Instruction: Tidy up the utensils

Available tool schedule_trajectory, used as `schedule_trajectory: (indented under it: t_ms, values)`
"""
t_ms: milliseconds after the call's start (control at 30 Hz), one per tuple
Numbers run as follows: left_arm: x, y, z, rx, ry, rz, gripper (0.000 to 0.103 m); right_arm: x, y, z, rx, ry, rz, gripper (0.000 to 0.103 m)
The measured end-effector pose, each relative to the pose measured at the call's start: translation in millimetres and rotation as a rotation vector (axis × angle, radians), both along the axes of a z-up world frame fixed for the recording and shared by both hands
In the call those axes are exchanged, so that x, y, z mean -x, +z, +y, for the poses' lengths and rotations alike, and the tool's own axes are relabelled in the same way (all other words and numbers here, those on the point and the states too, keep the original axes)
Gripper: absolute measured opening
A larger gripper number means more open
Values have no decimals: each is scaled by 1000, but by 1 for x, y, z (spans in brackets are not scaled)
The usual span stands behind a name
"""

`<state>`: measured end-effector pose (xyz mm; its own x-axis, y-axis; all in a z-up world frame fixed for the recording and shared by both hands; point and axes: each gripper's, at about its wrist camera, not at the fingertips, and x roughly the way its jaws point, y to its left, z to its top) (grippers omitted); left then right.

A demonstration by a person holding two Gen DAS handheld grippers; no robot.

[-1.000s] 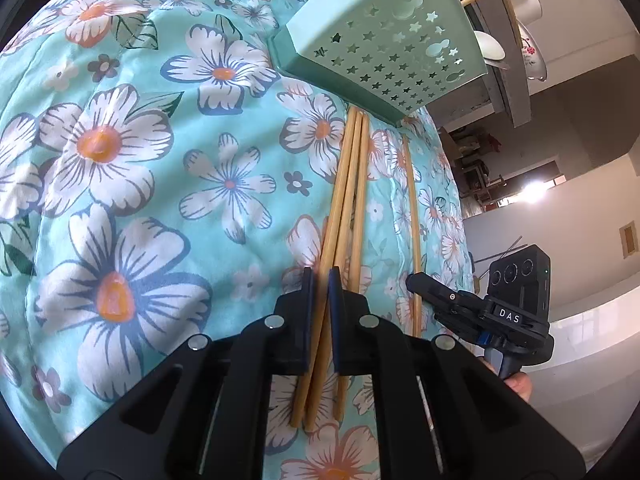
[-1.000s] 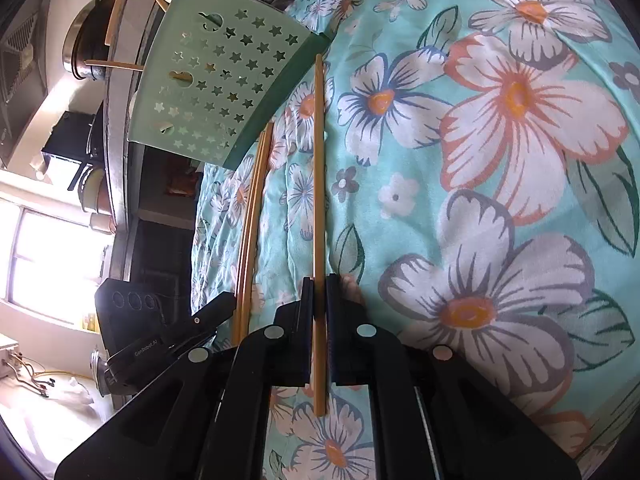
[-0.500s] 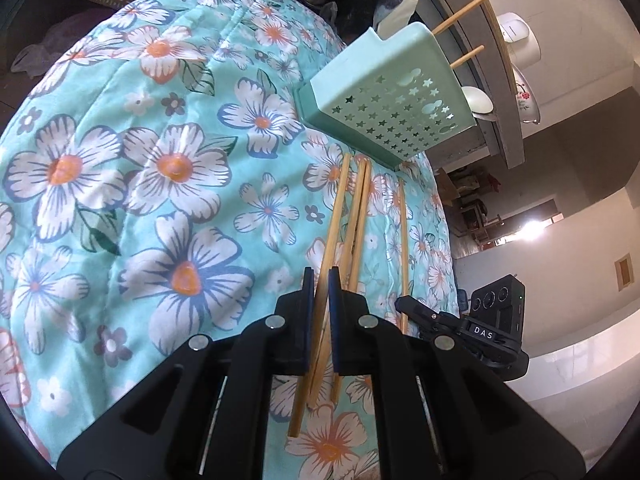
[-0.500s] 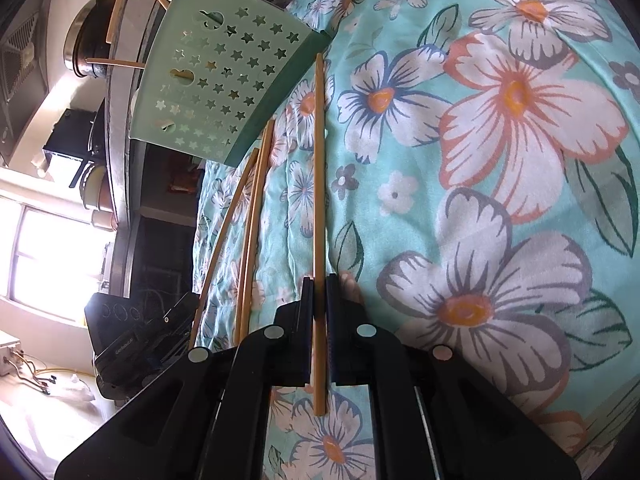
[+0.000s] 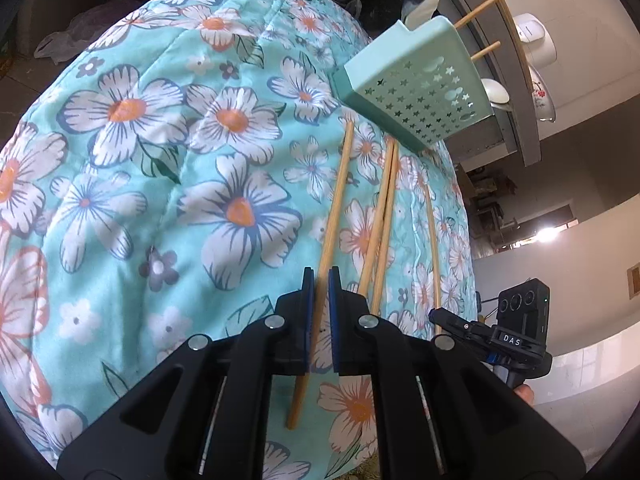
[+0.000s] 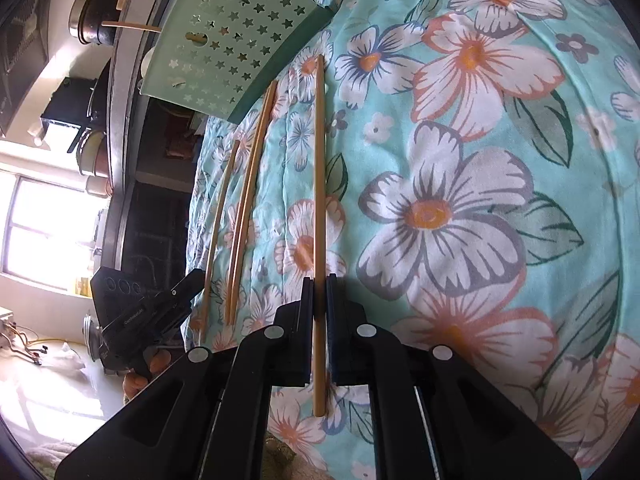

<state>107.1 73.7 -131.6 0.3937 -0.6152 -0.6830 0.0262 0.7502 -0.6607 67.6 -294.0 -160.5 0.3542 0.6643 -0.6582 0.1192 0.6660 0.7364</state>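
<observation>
- Chopsticks, slim bamboo: two (image 5: 382, 216) are lying loose on the quilted floral cloth (image 5: 168, 184).
- Left gripper (image 5: 319, 280) is pinching one chopstick (image 5: 336, 200).
- Right gripper (image 6: 317, 284) is pinching another (image 6: 319, 168).
- Star-punched mint plastic holder (image 5: 420, 92) is standing beyond.

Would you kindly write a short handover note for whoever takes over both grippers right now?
Left gripper: shut on one chopstick.
Right gripper: shut on another chopstick.
Two loose chopsticks lie side by side on the floral cloth, between the held ones.
The green star-holed holder stands at the far end, already with chopsticks and spoons in it.
Left: put in both held chopsticks, then the loose pair.
</observation>
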Motion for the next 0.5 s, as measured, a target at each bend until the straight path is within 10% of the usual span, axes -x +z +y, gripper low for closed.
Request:
schedule_trajectory:
  t_ms: [500]
  values:
    - [-9,46,-34,-448,-91,-265,25,-13,39,14,255,31,-97,35]
